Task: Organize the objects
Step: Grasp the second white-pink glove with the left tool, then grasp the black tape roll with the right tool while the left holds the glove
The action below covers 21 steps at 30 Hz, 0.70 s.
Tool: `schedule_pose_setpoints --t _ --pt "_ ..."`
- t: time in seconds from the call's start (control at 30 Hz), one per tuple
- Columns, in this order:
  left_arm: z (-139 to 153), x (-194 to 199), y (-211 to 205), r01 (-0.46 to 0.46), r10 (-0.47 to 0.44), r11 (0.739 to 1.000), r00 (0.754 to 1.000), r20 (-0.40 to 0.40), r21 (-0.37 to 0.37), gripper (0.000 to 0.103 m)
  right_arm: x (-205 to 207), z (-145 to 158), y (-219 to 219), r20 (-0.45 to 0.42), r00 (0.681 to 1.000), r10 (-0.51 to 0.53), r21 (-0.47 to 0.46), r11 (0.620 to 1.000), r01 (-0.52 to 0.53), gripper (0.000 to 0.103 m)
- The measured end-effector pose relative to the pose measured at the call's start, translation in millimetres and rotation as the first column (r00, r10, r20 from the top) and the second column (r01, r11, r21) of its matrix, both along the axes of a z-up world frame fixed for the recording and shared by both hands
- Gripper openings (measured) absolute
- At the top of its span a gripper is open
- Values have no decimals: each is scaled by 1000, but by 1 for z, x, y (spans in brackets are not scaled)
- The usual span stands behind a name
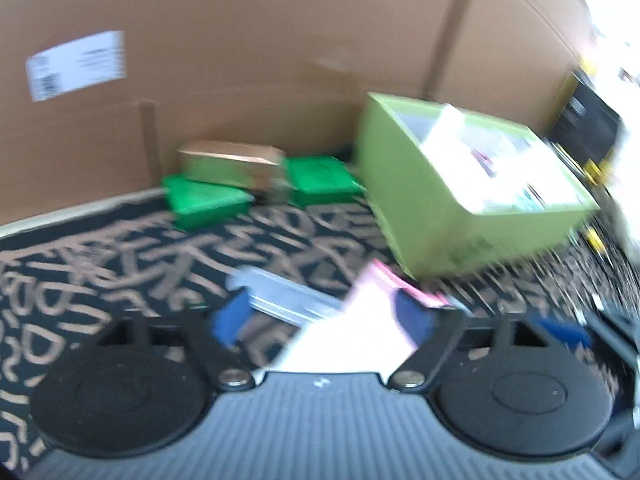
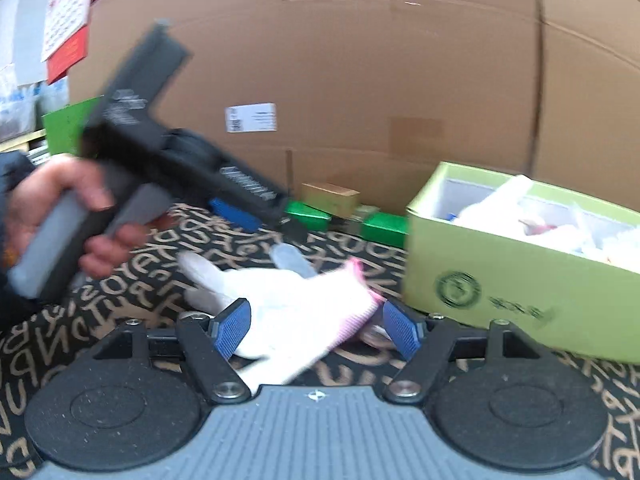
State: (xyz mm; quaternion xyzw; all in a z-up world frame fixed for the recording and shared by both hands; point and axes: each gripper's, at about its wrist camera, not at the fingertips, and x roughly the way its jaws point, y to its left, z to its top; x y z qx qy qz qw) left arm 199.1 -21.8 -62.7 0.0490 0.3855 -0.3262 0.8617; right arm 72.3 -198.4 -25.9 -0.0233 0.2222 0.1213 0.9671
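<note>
A white knit glove (image 2: 296, 308) with a pink cuff lies on the black mat with tan lettering (image 2: 120, 280). My right gripper (image 2: 316, 330) stands open around it, its blue pads (image 2: 232, 328) on either side and not pressing on it. In the left wrist view, the same glove (image 1: 360, 320) lies blurred between the wide-open jaws of my left gripper (image 1: 322, 320), beside a clear plastic piece (image 1: 280, 296). A hand (image 2: 52, 208) holds the left gripper (image 2: 264, 220) at the left of the right wrist view. A light green box (image 2: 520, 268) of white items stands to the right.
A tall cardboard wall (image 2: 360, 80) closes the back. At its foot lie two small green boxes (image 1: 204, 200) and a tan carton (image 1: 232, 164). A black and yellow box (image 1: 584, 128) stands behind the light green box (image 1: 460, 200).
</note>
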Motion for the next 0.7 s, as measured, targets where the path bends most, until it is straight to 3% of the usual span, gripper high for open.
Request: schedule_pose_setpoints --t 0.03,0.17,0.2,0.27,0.33,0.37,0.47,0.53,0.63,0.7 --pt "-2 -5 -8 25 -25 1000 1000 10 18 98 -1 -1 -6 -6 1000 -15 0 1000 15 77" --pt "-16 -17 -33 89 -94 987 995 35 133 95 -5 -6 -28 -34 995 -94 -8 996 93 76" --pt "-22 -18 -36 95 -100 983 995 24 159 83 -5 -8 -32 -44 993 -112 -10 994 111 76" --pt "-22 -23 -35 114 -123 979 992 42 171 71 -2 -12 -37 -66 990 -128 -26 992 126 76" --pt "-14 -30 -33 148 -155 973 988 24 179 25 4 -16 -38 -73 988 -135 -59 990 131 76" --pt "-11 -34 -31 157 -162 969 987 11 188 18 5 -17 -37 -75 989 -130 -74 989 125 76" --pt "-9 -45 -23 148 -157 961 987 18 233 16 17 -19 -33 -79 992 -101 -97 991 93 75" --pt "-8 -47 -13 130 -130 969 991 -11 210 17 24 -20 -32 -79 993 -83 -108 991 74 75" --pt "-9 -47 -2 92 -88 977 996 -31 194 32 33 -18 -28 -78 995 -54 -99 994 46 75" --pt "-11 -47 -2 84 -81 976 996 -22 200 33 42 -18 -26 -87 995 -38 -78 996 32 68"
